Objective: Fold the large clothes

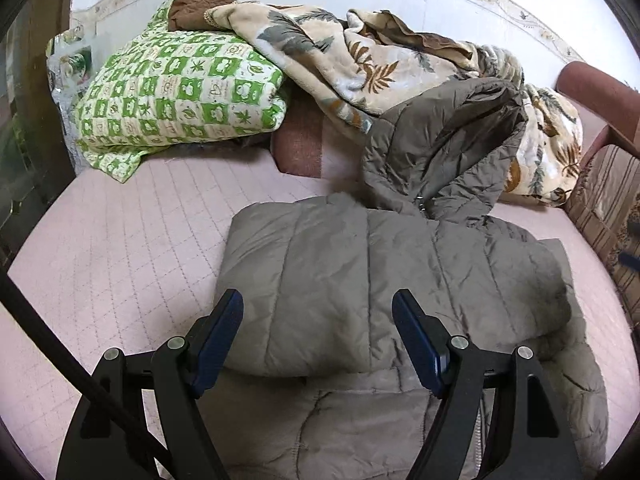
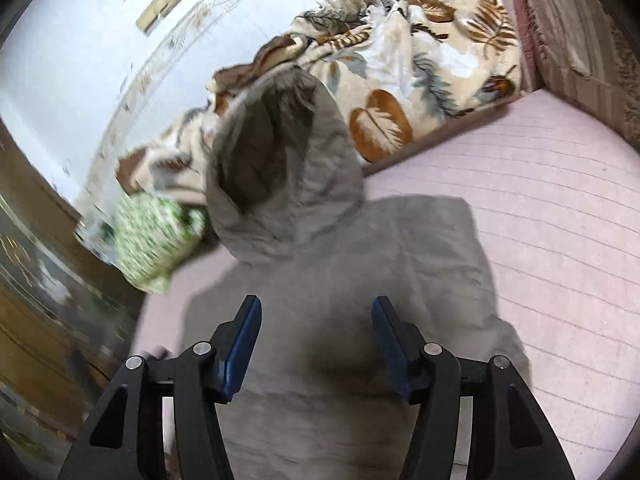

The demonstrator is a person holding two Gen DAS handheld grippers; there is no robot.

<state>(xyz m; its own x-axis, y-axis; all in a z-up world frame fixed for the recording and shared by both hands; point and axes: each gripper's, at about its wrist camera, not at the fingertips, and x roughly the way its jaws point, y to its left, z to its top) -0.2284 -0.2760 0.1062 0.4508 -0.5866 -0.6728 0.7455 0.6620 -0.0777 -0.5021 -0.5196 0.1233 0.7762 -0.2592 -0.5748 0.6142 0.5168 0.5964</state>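
Observation:
A grey-brown quilted hooded jacket (image 1: 360, 272) lies on the pink quilted bed (image 1: 120, 248), its lower part folded up over the body. The hood (image 1: 448, 144) rests against a leaf-print blanket. My left gripper (image 1: 318, 312) hovers over the folded part, jaws wide apart, nothing between the blue pads. In the right wrist view, which is blurred and tilted, the same jacket (image 2: 360, 264) and its hood (image 2: 280, 152) fill the middle. My right gripper (image 2: 316, 316) stands above the jacket with its jaws apart and no cloth between them.
A green-and-white checked pillow (image 1: 176, 96) and a cream leaf-print blanket (image 1: 360, 60) are heaped along the white wall. A striped cushion (image 1: 608, 200) and a reddish bed frame bound the right side. Bare pink mattress (image 2: 540, 208) lies right of the jacket.

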